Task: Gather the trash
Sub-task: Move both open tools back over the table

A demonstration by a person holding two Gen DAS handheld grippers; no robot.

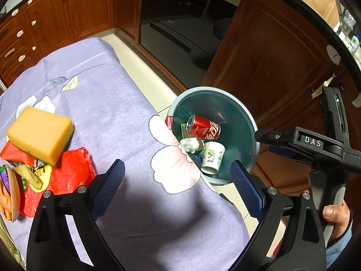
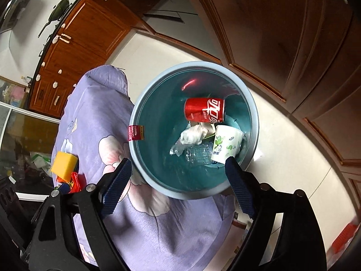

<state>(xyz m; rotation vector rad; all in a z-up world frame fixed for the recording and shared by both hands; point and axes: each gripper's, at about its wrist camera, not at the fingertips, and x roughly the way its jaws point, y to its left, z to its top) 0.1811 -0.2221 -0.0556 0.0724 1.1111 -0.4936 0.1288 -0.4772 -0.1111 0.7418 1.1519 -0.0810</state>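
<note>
A blue-green trash bin [image 1: 246, 122] [image 2: 158, 171] stands on the floor beside the table. In it lie a red cola can [image 1: 203, 127] [image 2: 204, 109], a white paper cup [image 1: 212, 157] [image 2: 226, 143], a crumpled white tissue [image 1: 190, 144] [image 2: 194, 135] and a clear plastic bottle [image 2: 198, 154]. My left gripper [image 1: 178, 167] is open and empty above the purple tablecloth [image 1: 112, 117], near the table's edge by the bin. My right gripper [image 2: 178, 164] is open and empty, held over the bin; its body shows in the left wrist view [image 1: 311, 142].
On the left of the table lie a yellow sponge [image 1: 40, 134] [image 2: 64, 162], red wrappers [image 1: 67, 174] and a bowl with scraps [image 1: 10, 194]. Brown wooden cabinets [image 1: 270, 52] and an oven [image 1: 180, 18] stand behind the bin. The floor [image 2: 293, 149] is pale tile.
</note>
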